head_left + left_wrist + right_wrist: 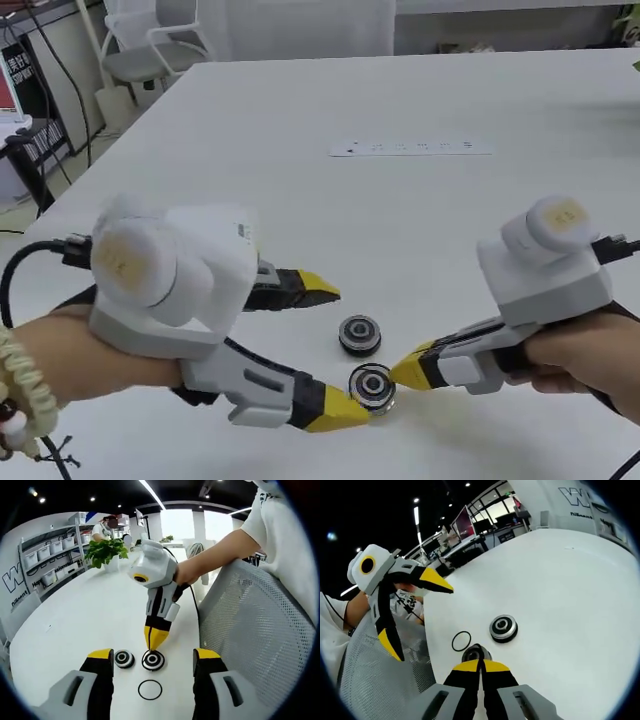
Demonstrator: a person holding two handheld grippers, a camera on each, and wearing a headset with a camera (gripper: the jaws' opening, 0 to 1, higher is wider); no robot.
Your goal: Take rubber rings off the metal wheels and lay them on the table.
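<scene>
Touching the wheel (372, 386) with right gripper (481, 662) pressed together, left gripper (153, 655) spread; rubber ring (143, 661) is probably stretchy, so I'm eyeing its outer edge.

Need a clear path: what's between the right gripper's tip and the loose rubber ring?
A metal wheel, at the tip of the right gripper; the left gripper view shows it.

Left gripper (336, 352) stood wide open at near left — right gripper (402, 372) pinched closed, both pointing inward.
</scene>
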